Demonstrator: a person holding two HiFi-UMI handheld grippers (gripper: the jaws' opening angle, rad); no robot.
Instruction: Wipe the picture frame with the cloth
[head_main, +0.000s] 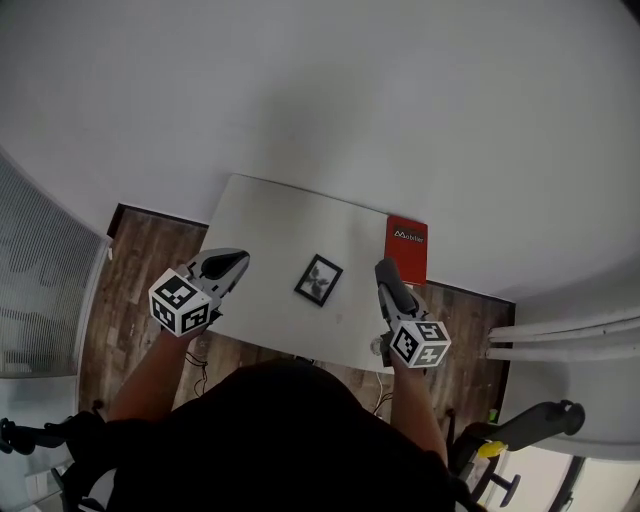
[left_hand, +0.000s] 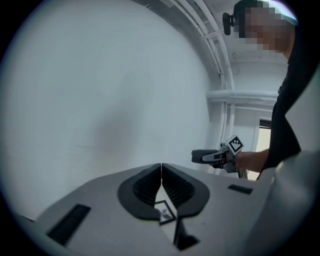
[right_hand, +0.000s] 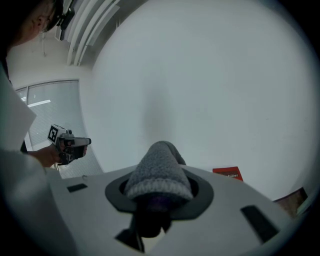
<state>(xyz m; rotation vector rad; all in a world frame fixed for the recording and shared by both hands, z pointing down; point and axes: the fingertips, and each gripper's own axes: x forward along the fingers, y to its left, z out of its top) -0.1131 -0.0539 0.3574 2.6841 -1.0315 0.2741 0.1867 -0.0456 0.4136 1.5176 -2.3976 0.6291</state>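
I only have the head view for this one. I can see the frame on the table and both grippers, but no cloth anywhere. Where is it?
Observer: The right gripper view shows the grey cloth bunched between the jaws of the right gripper, which are shut on it.
Operator: And the other one, is it holding anything?
Observer: No. In its own view the left gripper has its jaws closed together with nothing between them.
Operator: What is it aimed at?
Observer: Roughly at the picture frame, which shows just below its jaw tips in that view.
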